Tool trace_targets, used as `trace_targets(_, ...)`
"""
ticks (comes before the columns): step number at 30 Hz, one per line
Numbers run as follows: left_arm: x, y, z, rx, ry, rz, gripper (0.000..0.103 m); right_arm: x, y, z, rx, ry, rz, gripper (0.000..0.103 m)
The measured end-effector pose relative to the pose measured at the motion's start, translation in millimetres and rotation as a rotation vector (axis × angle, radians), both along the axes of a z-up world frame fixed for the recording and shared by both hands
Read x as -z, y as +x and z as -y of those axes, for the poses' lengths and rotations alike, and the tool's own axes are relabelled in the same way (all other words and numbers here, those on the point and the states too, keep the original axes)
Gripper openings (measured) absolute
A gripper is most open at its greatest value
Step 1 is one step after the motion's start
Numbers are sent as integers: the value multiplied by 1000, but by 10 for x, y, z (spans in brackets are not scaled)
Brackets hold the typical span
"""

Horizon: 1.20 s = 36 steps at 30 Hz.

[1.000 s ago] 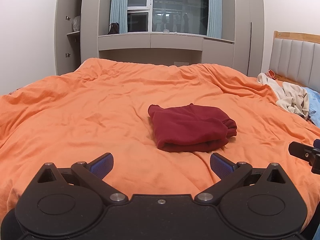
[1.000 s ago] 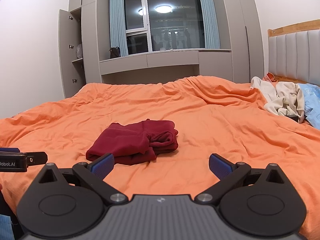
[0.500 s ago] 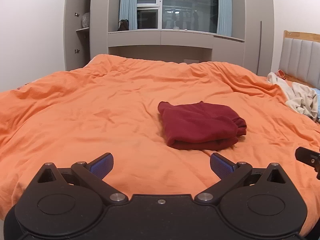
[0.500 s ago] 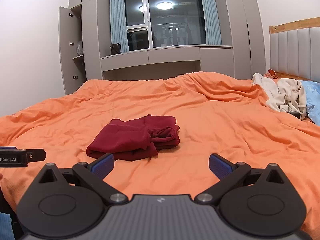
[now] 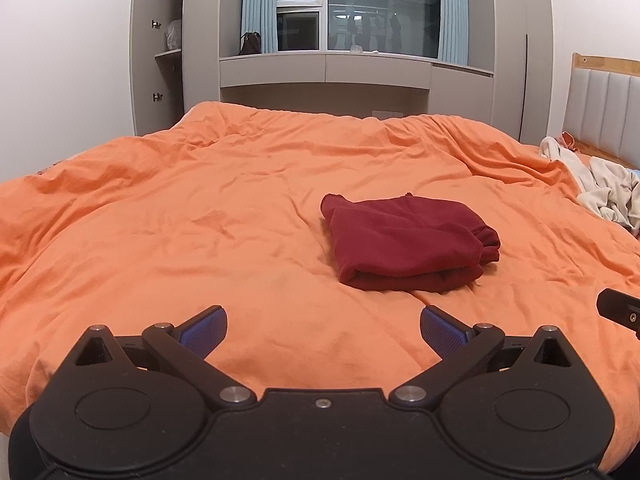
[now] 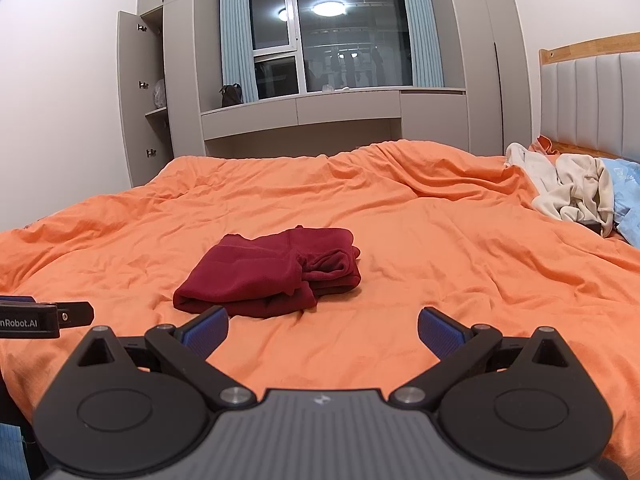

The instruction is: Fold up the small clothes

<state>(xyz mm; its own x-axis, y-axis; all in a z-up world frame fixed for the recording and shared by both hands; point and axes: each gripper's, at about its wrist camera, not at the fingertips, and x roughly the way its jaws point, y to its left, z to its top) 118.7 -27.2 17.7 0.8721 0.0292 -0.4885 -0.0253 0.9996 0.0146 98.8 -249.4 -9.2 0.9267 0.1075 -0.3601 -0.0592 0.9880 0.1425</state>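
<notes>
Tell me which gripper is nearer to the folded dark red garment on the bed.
Right, slightly. The right gripper has the folded dark red garment just ahead, toward its left finger. The left gripper sits a little farther back, garment ahead toward its right. Both jaws are open.

Plain dark-red folded garment [image 5: 408,248] sits mid-frame on a bright orange duvet [image 5: 200,232], solid colour, no print. Near edge: left gripper [image 5: 322,330], black body w/ blue ribbed pads [image 5: 204,326]; right gripper [image 6: 322,330], black arms, grey ribbed body, same blue pads [image 6: 440,330]. Far right: cream and off-white clothes [image 6: 568,192] in a heap, pale-blue fabric [image 6: 628,196] beside them, orange scrap behind. Headboard [image 6: 588,96] light grey, vertical channels, w/ light wood trim. Far wall: grey cabinets [image 6: 424,112], light-blue curtains [image 6: 420,28] either side of a dark window [image 6: 352,40]. Side walls white.
</notes>
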Motion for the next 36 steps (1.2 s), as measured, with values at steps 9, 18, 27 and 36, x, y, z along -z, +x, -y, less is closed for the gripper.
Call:
trace_targets(9, -3, 9, 3, 3, 0, -4, 103, 9, -2, 33, 3, 9, -8, 103)
trace_targets(18, 4, 13, 1, -1, 3, -7, 103, 7, 0, 34, 3, 9, -8, 103)
trace_targets(27, 40, 23, 11, -6, -1, -20, 103, 13, -1, 35, -1, 2, -12, 103)
trace_targets(36, 50, 30, 14, -5, 2, -25, 103, 16, -2, 45, -1, 1, -16, 103)
